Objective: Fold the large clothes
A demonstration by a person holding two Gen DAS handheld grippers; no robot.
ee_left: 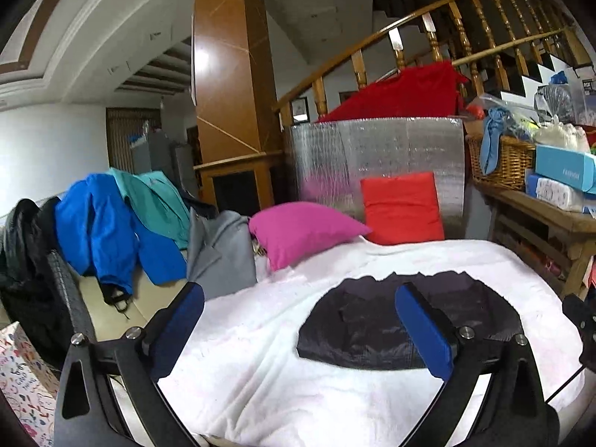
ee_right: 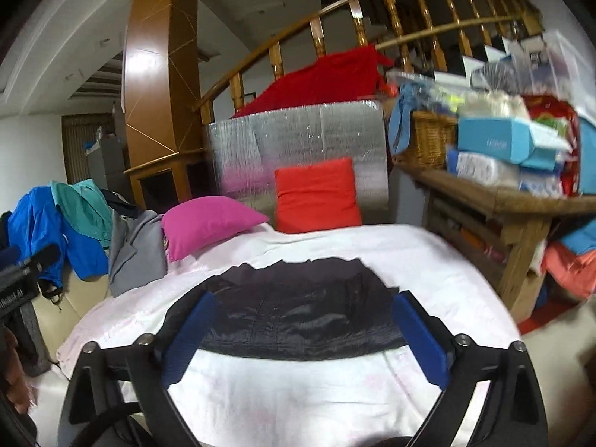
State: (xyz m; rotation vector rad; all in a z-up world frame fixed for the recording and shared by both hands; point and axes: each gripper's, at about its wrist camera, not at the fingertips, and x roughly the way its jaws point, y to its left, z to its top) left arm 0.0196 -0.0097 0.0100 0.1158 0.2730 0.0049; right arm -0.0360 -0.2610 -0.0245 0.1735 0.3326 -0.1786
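Gaping wide and empty, left claw (ee_left: pixel 300 329), right claw (ee_right: pixel 303 339), wicker basket (ee_left: pixel 499 162) heaped with cloth

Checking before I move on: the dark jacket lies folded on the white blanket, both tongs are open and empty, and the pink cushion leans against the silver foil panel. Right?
Not quite. The red cushion leans against the silver foil panel, as the right wrist view shows; the pink cushion lies on the blanket's edge. The rest holds.

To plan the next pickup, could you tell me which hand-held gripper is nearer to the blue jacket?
Left. The left hand-held gripper is open, to the right of the blue jacket; the right hand-held gripper is farther right still.
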